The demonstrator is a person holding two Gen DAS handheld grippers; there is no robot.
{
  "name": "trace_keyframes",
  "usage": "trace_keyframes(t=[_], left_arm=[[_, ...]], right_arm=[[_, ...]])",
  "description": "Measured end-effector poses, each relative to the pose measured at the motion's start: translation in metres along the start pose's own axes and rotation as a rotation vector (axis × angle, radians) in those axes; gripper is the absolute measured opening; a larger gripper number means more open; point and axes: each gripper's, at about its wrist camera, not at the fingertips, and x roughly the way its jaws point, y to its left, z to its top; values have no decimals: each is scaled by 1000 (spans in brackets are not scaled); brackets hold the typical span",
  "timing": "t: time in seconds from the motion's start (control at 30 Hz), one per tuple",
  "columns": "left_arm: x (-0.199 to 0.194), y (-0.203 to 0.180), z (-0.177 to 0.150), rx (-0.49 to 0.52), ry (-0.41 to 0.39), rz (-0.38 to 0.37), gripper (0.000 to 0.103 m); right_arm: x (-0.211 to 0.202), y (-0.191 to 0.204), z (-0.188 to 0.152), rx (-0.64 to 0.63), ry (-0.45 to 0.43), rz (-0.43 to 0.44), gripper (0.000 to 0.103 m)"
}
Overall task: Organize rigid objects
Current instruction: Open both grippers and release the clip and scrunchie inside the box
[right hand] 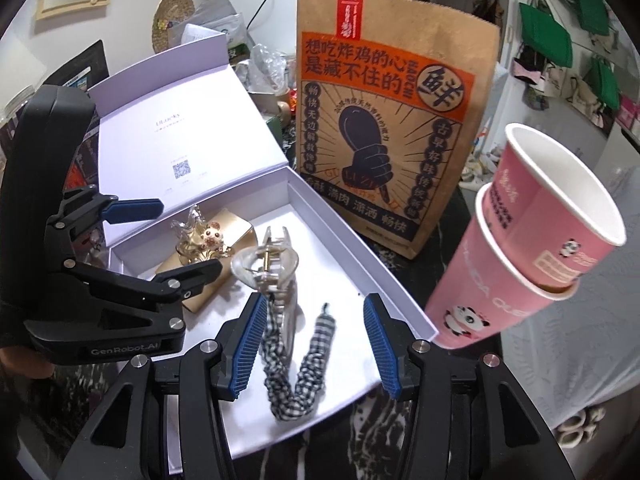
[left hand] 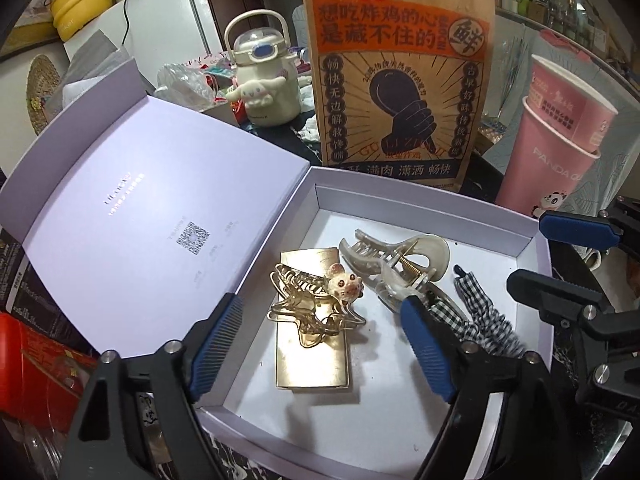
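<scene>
So I'm looking down into the open white box sitting on the table, lid flipped up along its left side. My left tool is hanging wide open over the near-left part of the box, not gripping anything, with one pad by the lid hinge edge and the other right beside the clear claw clip. Inside, a gold card is lying flat toward the left wall with a gold wire clip resting on top of it, and that clip is carrying a little mouse face. The clear claw clip is sitting mid-box, just right of the gold stuff, and the black-and-white gingham hair tie is draping from it toward the near-right corner. My right tool is spread wide too, straddling the gingham tie over the box's near edge, pads apart from the fabric as far as I can tell. Behind the box's far edge a brown paper bag is standing upright, and two stacked pink cups are leaning off to the right of it.
</scene>
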Motion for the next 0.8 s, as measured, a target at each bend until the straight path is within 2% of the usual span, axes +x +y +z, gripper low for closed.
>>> trace_keyframes(t=[0.13,0.2,0.23,0.27,0.63,0.8], left_arm=[[-11,0,4,-4,-23,5,85],[-17,-1,4,-7,-34,10,91],[-21,0,4,-11,-42,13,99],[-25,1,4,-13,-52,12,102],[-63,0,1,-10,-126,22,102],[-80,0,-2,-22,-157,20,102]], right_arm=[[-14,-1,-1,3,-20,-7,50],[-22,-1,-1,4,-34,-8,50],[-25,-1,-1,3,-41,-9,50],[-26,0,-1,3,-46,-9,50],[-63,2,-5,7,-105,-22,56],[-80,4,-8,10,-134,-21,66]])
